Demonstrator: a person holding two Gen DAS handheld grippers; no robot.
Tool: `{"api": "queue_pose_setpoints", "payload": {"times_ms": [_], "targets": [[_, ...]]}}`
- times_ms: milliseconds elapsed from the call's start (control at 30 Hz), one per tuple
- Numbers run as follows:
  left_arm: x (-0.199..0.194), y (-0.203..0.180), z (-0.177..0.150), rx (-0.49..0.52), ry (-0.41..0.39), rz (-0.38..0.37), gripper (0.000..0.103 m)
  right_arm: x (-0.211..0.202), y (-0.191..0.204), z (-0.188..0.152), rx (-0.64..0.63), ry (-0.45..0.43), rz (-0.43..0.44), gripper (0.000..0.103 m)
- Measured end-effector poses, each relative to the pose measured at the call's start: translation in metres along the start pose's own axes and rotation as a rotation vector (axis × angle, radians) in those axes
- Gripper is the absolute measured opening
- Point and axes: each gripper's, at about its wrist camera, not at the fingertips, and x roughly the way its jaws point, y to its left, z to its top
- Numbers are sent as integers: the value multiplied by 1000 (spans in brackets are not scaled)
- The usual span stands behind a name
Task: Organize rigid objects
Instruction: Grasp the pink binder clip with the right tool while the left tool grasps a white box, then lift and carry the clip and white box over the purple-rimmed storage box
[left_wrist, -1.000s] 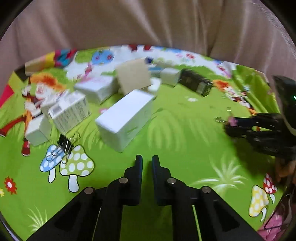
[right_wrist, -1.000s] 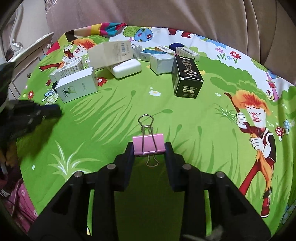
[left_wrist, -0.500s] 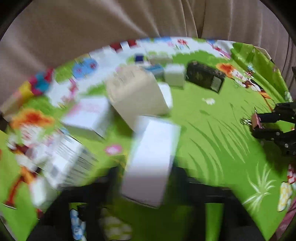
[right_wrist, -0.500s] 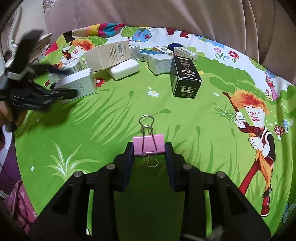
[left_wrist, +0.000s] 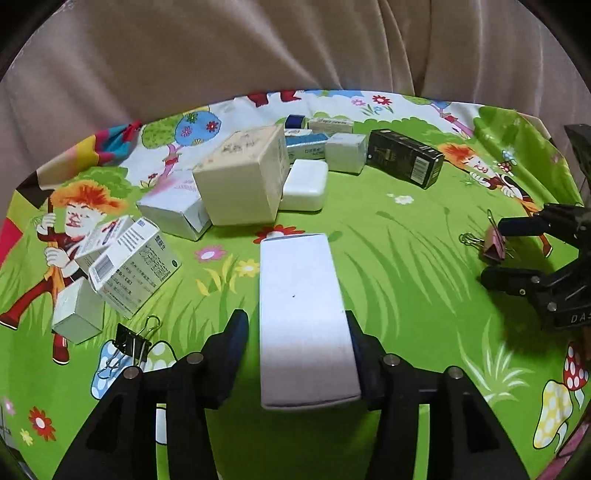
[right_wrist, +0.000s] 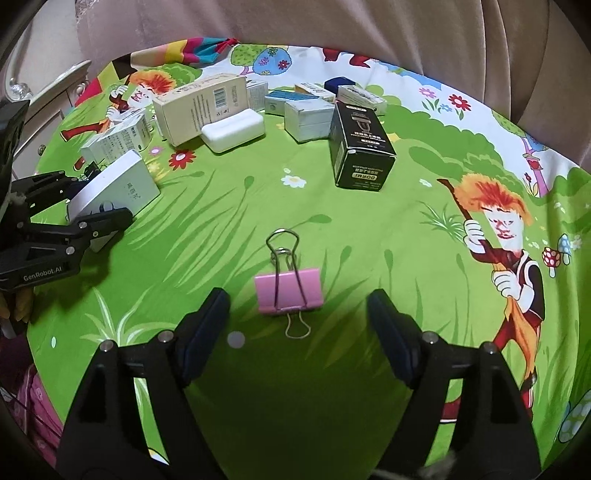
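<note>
My left gripper (left_wrist: 295, 332) is open with a long white box (left_wrist: 301, 314) lying between its fingers; a gap shows at the left finger, and the right finger is at the box's side. The same box (right_wrist: 114, 184) and the left gripper (right_wrist: 92, 206) show at the left of the right wrist view. My right gripper (right_wrist: 299, 314) is open, and a pink binder clip (right_wrist: 290, 291) lies on the green cloth between its fingers, touching neither. The clip (left_wrist: 493, 243) also shows by the right gripper (left_wrist: 502, 247) in the left wrist view.
A cluster of boxes sits at the back: a beige box (left_wrist: 243, 181), a white soap-like case (left_wrist: 304, 184), a black box (right_wrist: 360, 147), and several small white boxes (left_wrist: 129, 262). A black binder clip (left_wrist: 131, 343) lies at the near left. The cartoon cloth (right_wrist: 369, 240) ends at a curtain behind.
My right gripper has opened and let go of the pink clip, which now lies on the cloth. My left gripper has opened and moved in around the long white box.
</note>
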Motion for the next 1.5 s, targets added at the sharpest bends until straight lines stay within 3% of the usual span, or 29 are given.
{"api": "queue_pose_setpoints", "payload": {"times_ms": [100,133,167,200,333,500,600,767,933,1267,1367,1500], "targets": [[2,7,0,-37,1,-19,57,4,-1,4,6,2,-7,81],[2,11,0,-59,5,-43,43,4,-1,5,4,2,-9,75],[0,12,0,-90,4,-73,37,4,0,6,-3,-4,-5,63],[-1,11,0,-97,12,-76,36,1,3,6,-9,-20,-1,37],[-21,-9,-15,-77,14,-92,36,-10,11,-4,-4,-41,-11,37],[-61,-22,-29,-124,-66,-63,36,-55,23,-17,23,-195,-44,37],[-104,-28,-23,-129,-194,-6,36,-105,38,-19,17,-373,-70,37],[-201,-37,-15,-143,-534,114,36,-206,69,-38,-8,-796,-195,37],[-258,-38,-20,-142,-769,229,37,-264,91,-44,-39,-994,-268,37],[-288,-14,-34,-228,-822,275,37,-286,117,-44,-97,-1051,-256,37],[-292,-9,-48,-239,-809,284,37,-288,125,-43,-119,-1052,-234,37],[-288,11,-61,-292,-715,261,37,-283,144,-34,-167,-1010,-150,37]]}}
